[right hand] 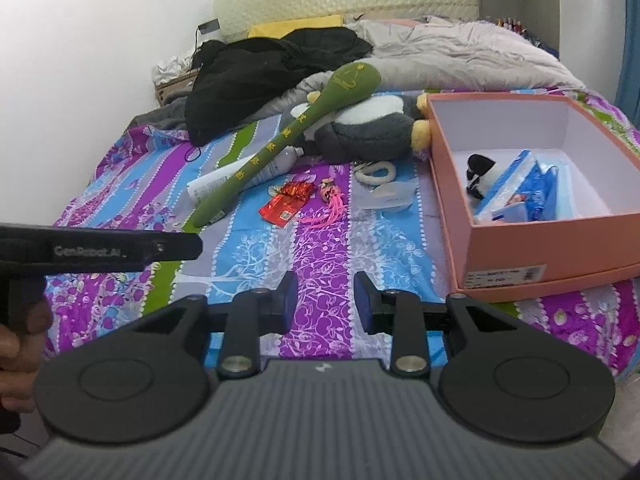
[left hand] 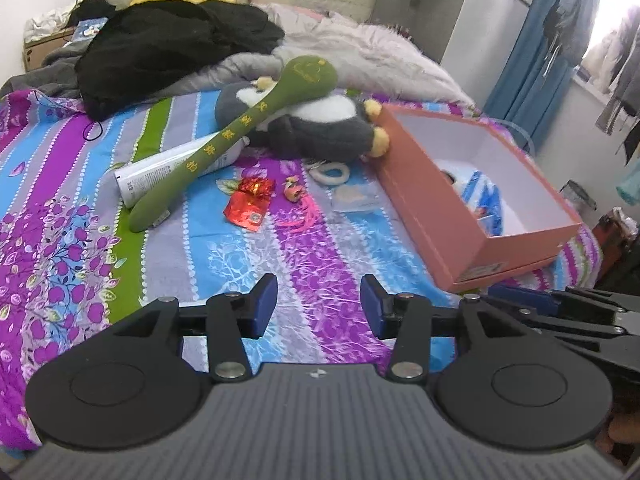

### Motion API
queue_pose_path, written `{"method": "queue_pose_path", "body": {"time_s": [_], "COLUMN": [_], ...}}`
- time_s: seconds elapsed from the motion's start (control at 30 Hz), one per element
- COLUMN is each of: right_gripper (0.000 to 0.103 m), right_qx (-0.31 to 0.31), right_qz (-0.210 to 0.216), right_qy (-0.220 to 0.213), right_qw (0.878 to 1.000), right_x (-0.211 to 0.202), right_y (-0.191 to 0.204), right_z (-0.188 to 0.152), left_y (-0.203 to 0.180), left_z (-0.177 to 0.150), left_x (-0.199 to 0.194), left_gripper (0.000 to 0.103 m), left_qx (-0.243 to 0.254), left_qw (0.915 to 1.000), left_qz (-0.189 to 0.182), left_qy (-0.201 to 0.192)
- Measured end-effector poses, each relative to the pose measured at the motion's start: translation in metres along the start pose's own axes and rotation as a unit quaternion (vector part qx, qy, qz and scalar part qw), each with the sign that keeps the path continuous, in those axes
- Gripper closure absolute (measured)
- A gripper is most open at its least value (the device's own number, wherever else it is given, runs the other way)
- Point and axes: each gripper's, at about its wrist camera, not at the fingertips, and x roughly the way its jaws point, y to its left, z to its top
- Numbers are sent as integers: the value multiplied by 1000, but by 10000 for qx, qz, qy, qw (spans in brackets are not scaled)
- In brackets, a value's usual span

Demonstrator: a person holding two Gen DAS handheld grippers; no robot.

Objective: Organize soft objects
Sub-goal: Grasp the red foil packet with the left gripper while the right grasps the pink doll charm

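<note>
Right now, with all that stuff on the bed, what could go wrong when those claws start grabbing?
The green plush stick lies across the white tube and the grey plush toy; lifting it may drag or roll them. The orange box sits near the bed's edge, so a shove could tip it.

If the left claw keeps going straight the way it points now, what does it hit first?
Probably bare bedsheet: the left claw is open and empty, angled down at the bed. The red packet and pink tassel lie farther along that line, though depth is unclear.

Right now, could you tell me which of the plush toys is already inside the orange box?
The small black-and-white plush; the big grey penguin and green plush stick lie outside the orange box.
</note>
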Motion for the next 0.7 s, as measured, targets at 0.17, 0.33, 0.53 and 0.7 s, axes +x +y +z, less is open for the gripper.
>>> {"method": "queue_pose_path", "body": {"time_s": [0.17,0.33,0.53,0.7], "right_gripper": [64,54,53,54], "right_qx": [36,-48,-199,-387], "right_qz": [70,169,112,76], "right_qy": [248,415,564,536], "right_qw": [9997,9990,9982,9978], "right_x": [43,87,147,190], "right_y": [0,-2,-7,-8], "right_z": [12,26,44,60], "left_y": [22,52,79,90], "left_z": [15,26,43,66], "left_x": [40,87,140,181], "left_gripper": [51,50,48,41], "left_qx": [-95,-284,-447,-426], "left_qw": [9996,9983,9968,9974], "left_qz": [97,242,265,186], "left_qy": [230,451,602,557]}}
